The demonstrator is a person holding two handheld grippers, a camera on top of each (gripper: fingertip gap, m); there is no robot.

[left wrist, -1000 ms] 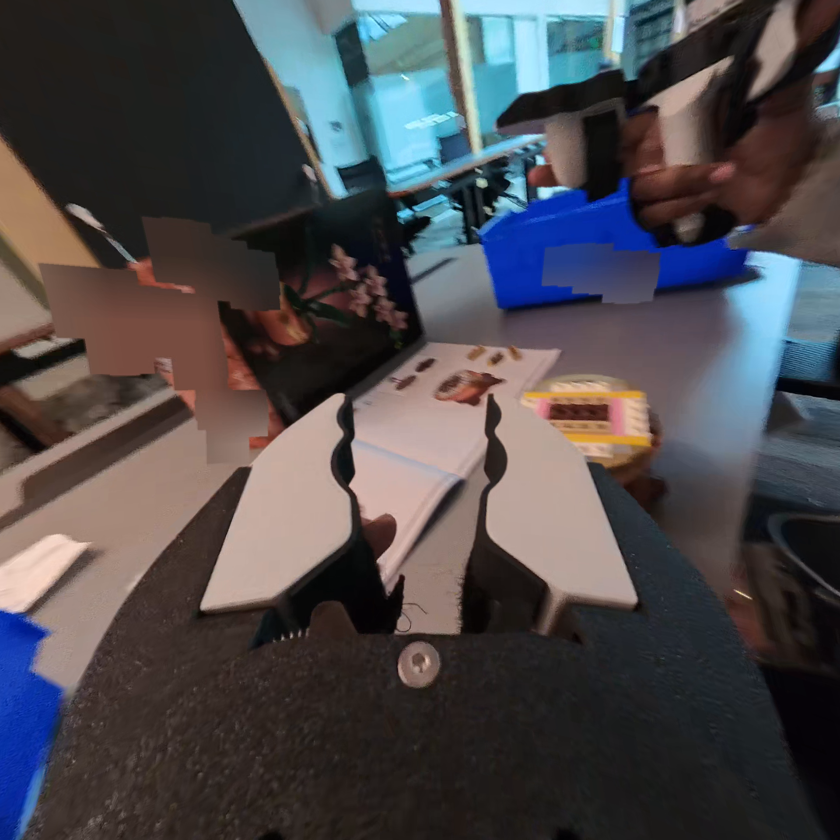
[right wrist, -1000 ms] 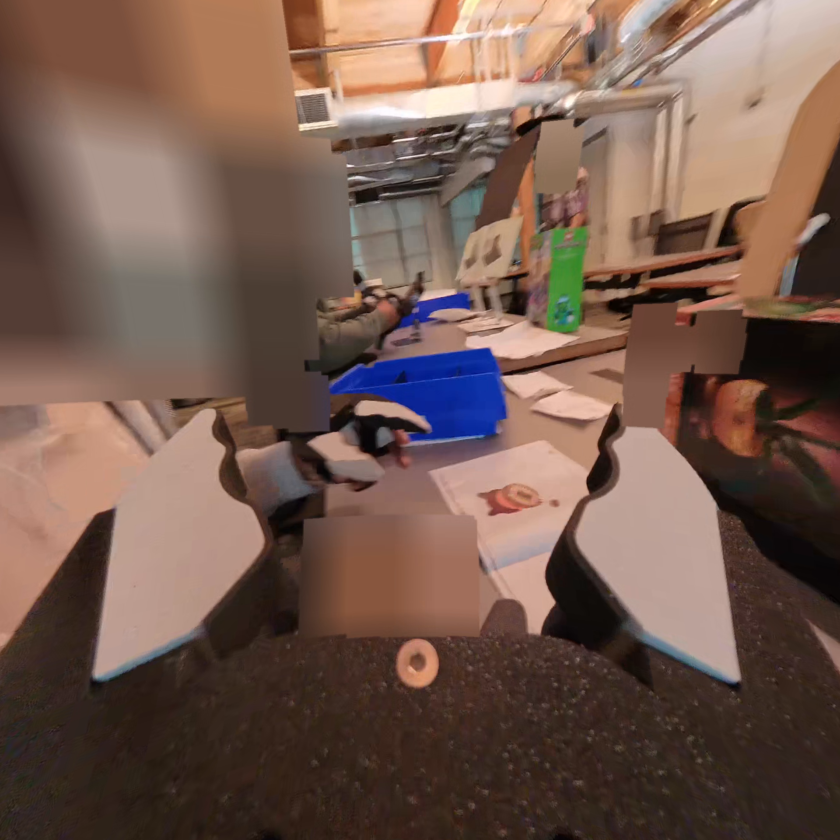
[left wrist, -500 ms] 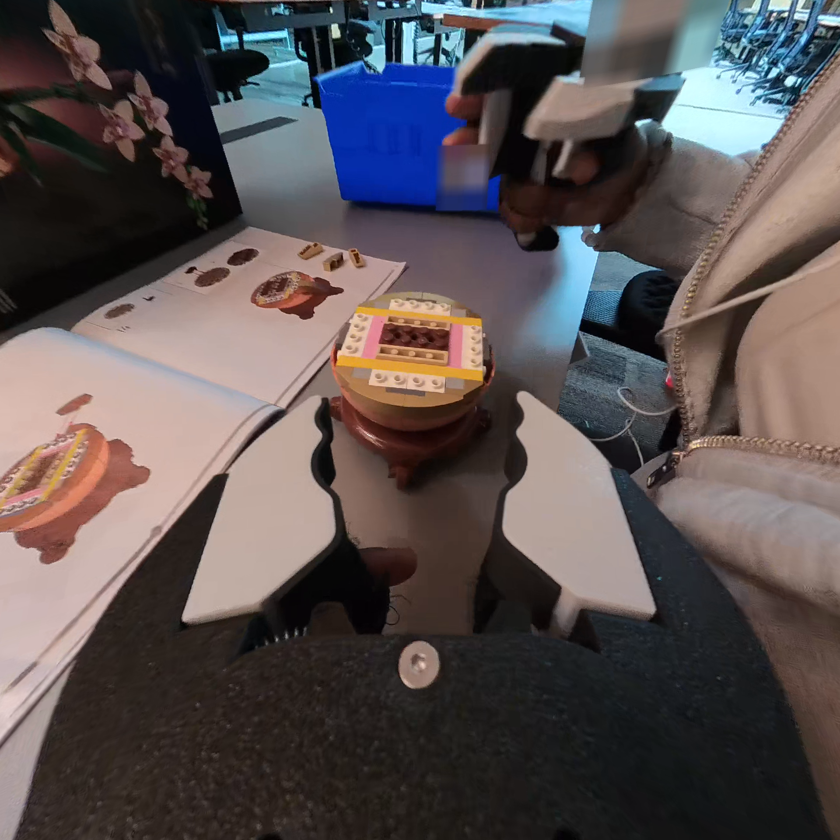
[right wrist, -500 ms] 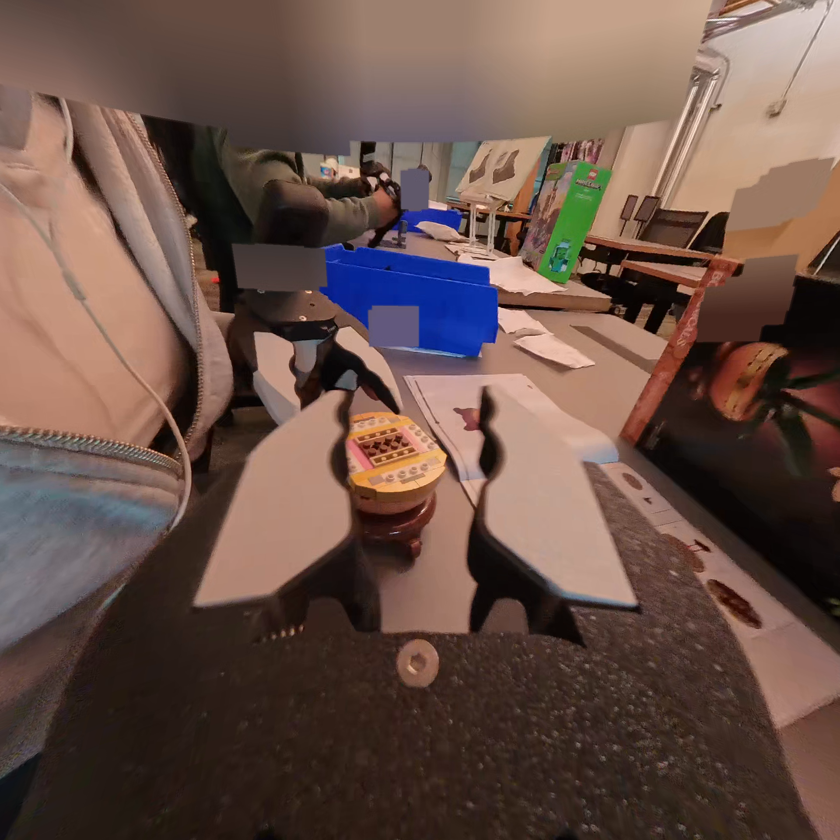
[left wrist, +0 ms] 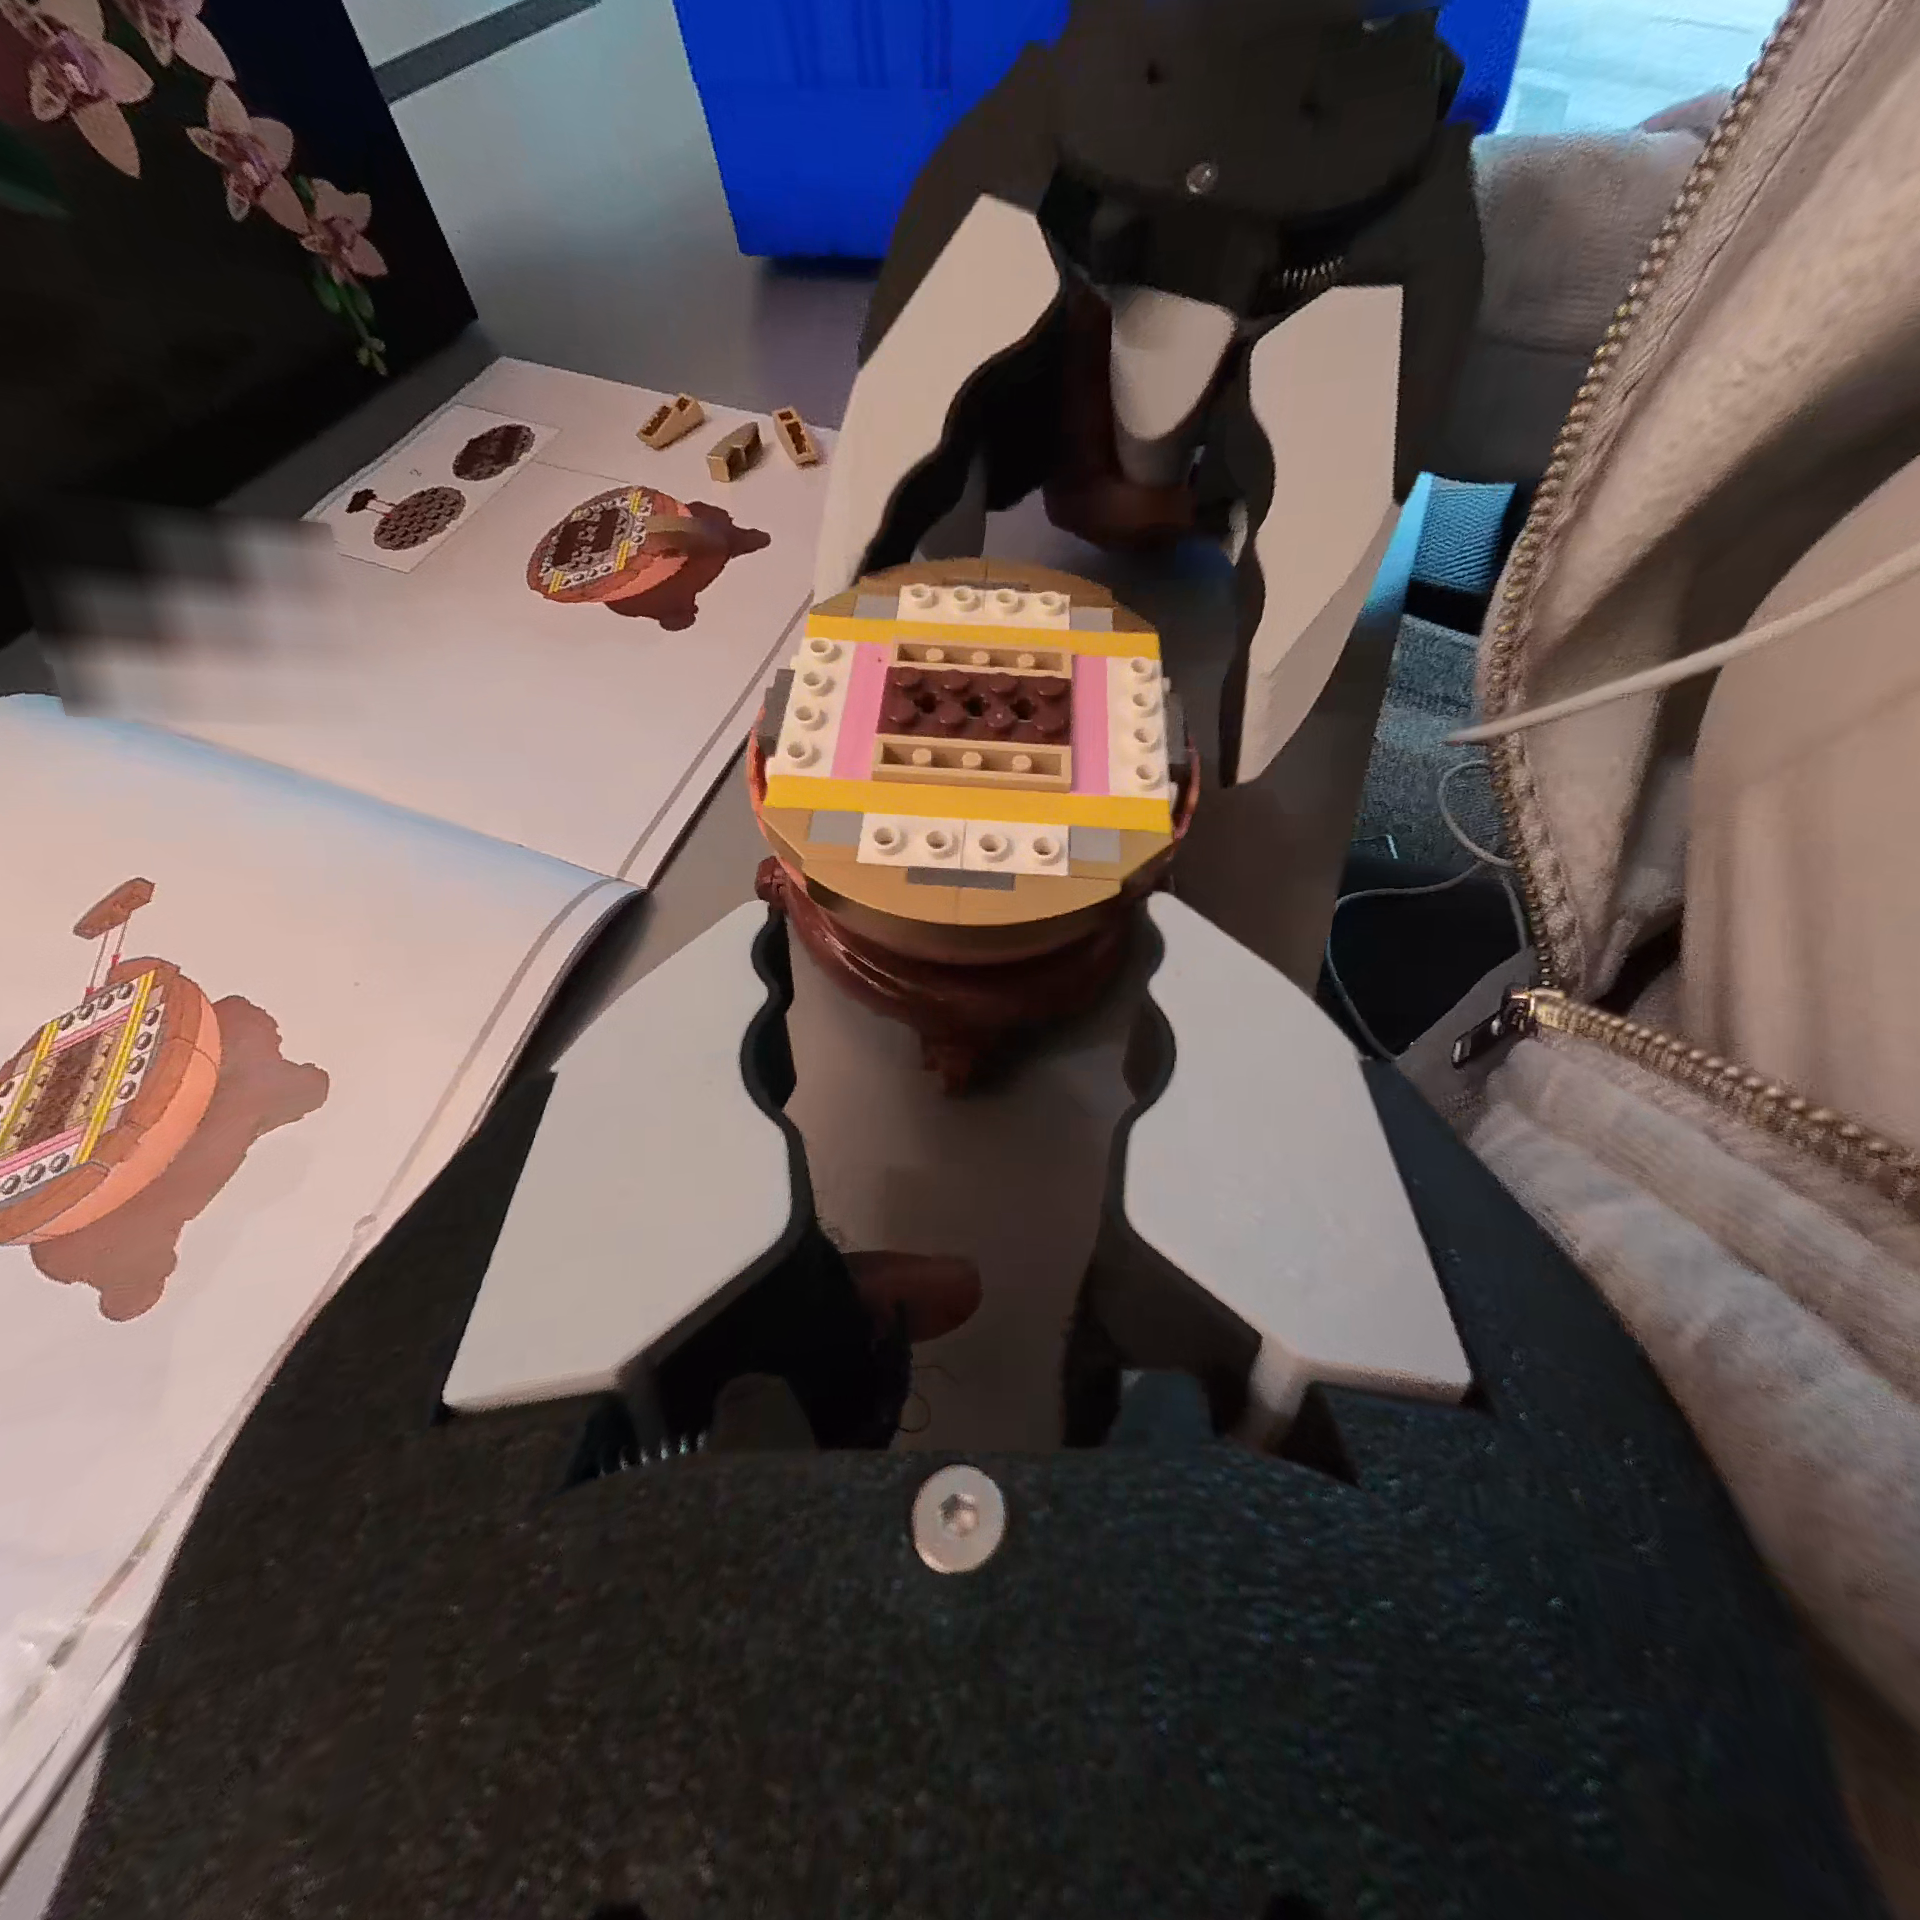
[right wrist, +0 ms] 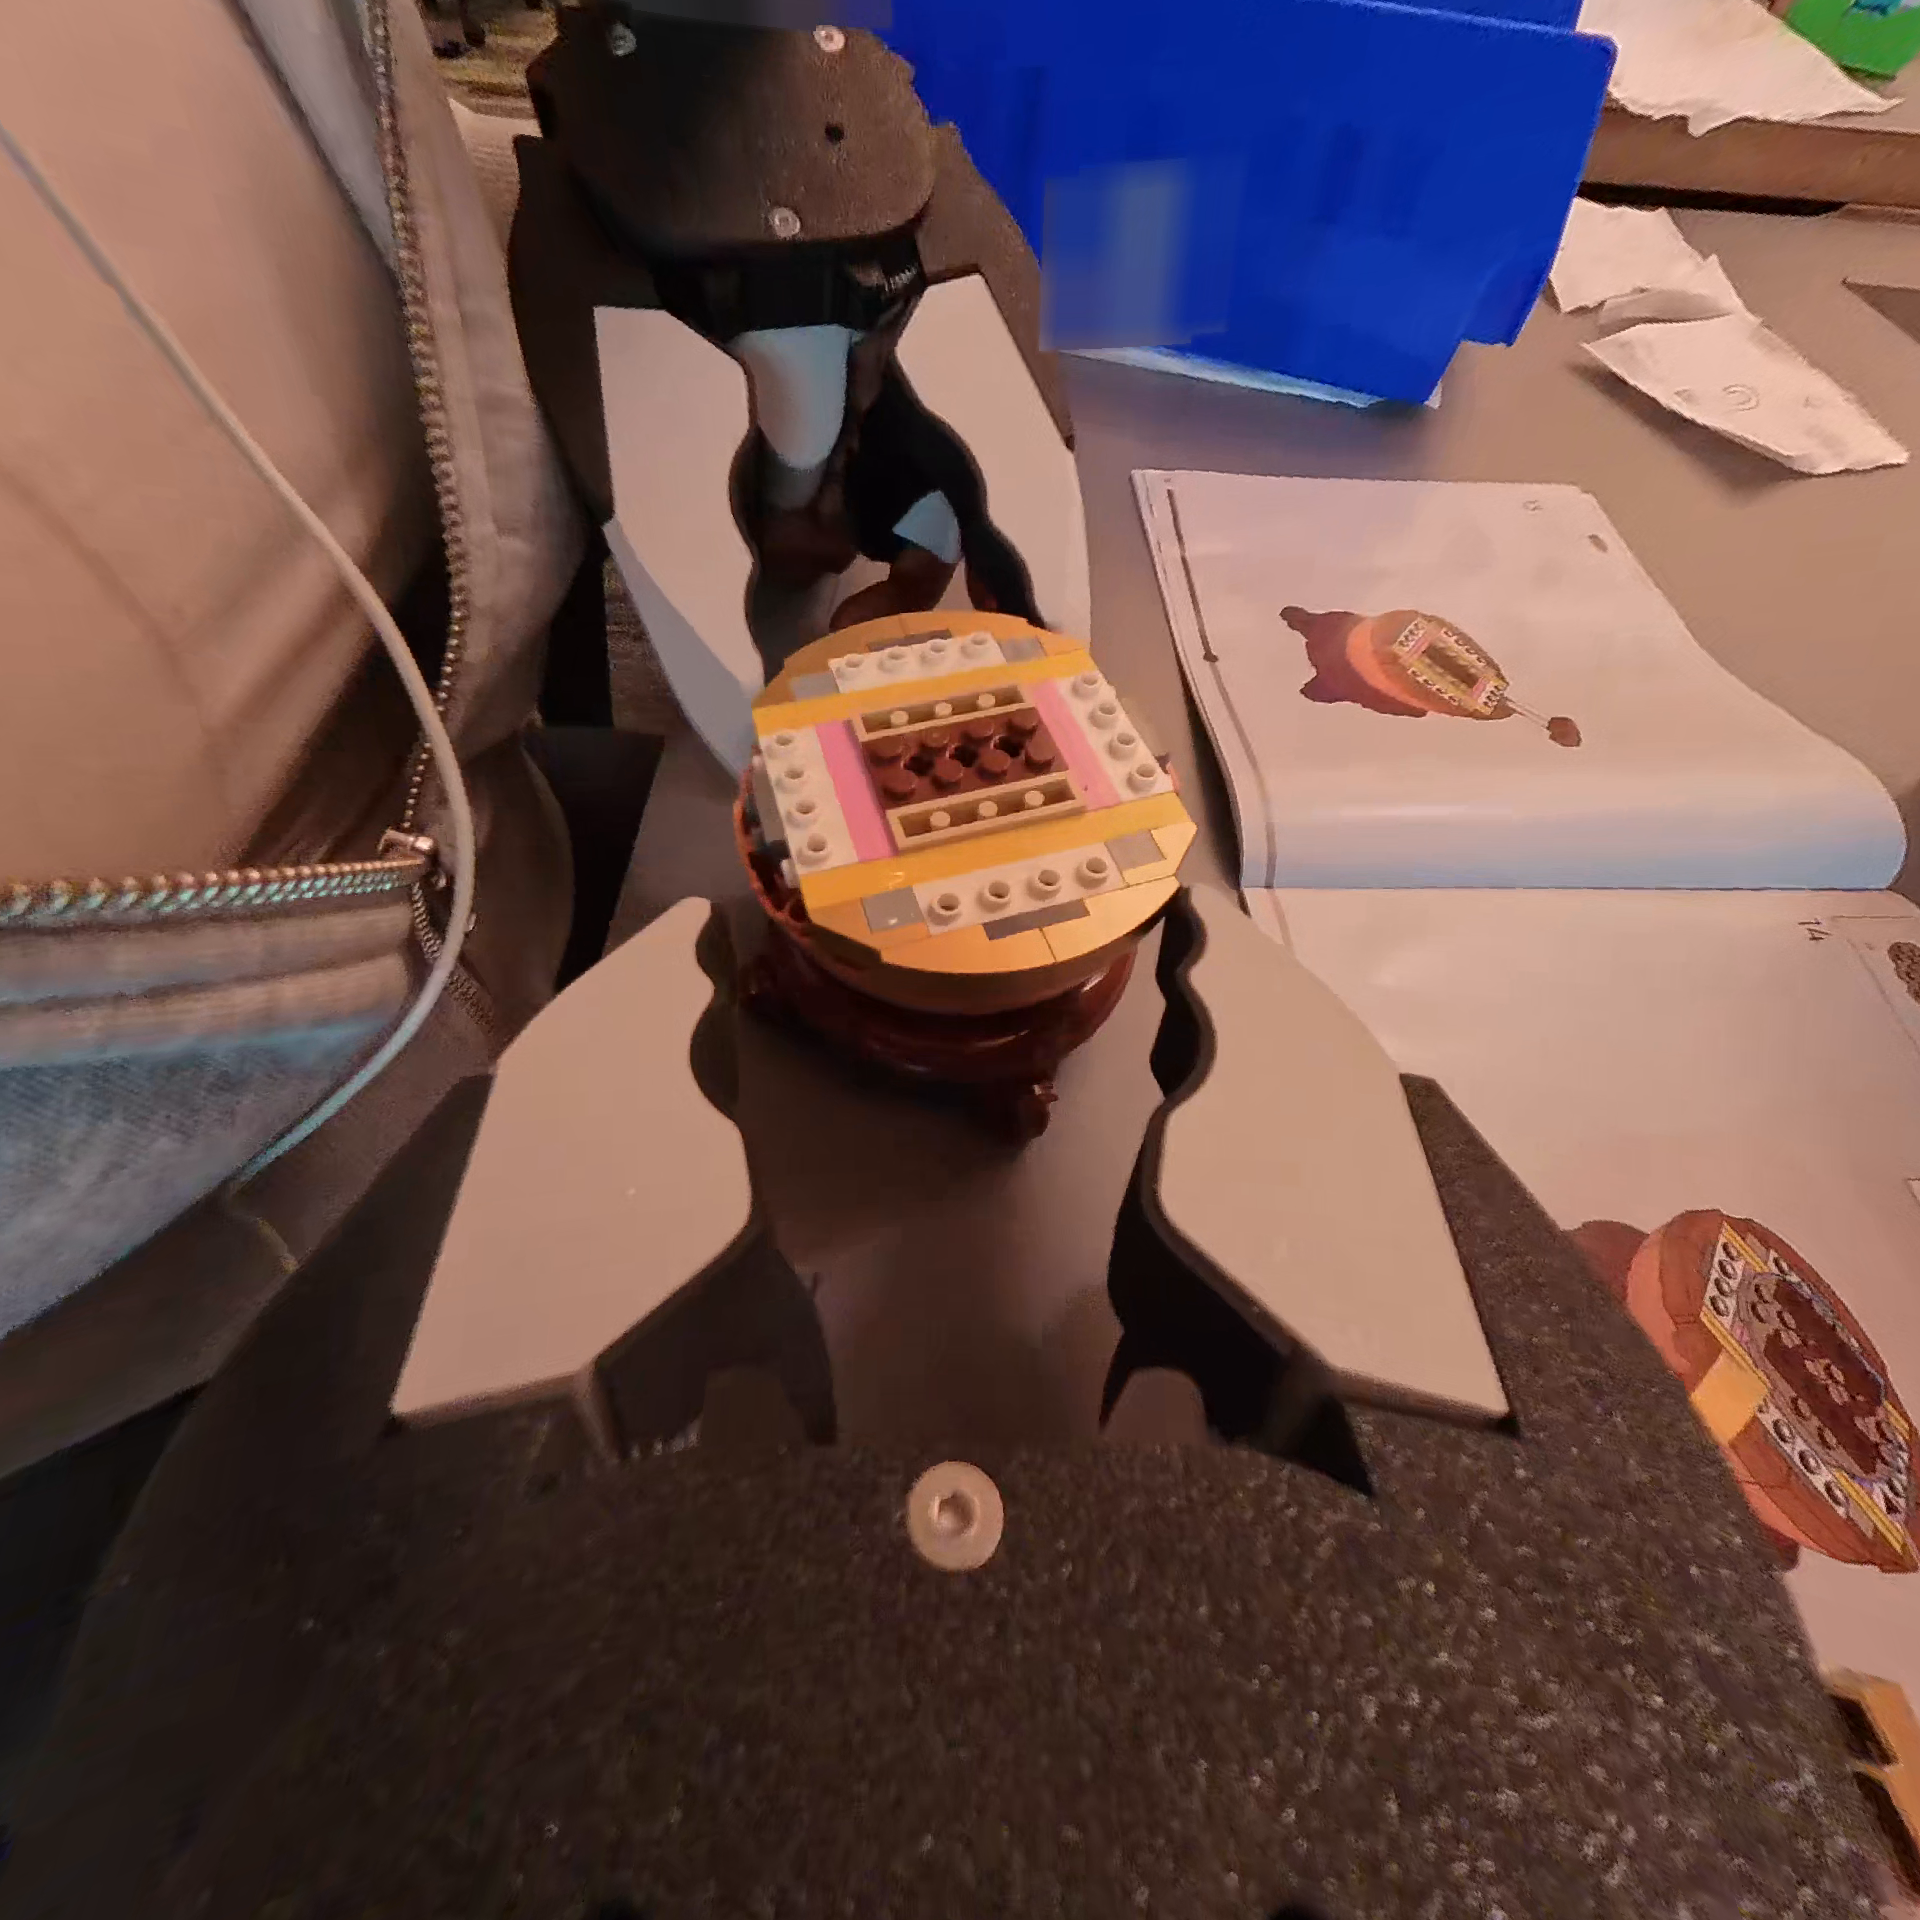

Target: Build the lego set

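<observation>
My left hand-held gripper (left wrist: 956, 966) and right hand-held gripper (right wrist: 935, 956) face each other, jaws apart, bracketing the round lego model (left wrist: 966, 748) at twelve o'clock of each. It stands on the grey worktop (left wrist: 582, 156), the open instruction booklet (left wrist: 343, 935) just beside it.

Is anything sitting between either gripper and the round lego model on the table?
Nothing visible. The lego model stands just ahead of the open left gripper, with only bare table between. The open right gripper faces it from the opposite side, equally unblocked. The instruction booklet lies off to one side.
</observation>
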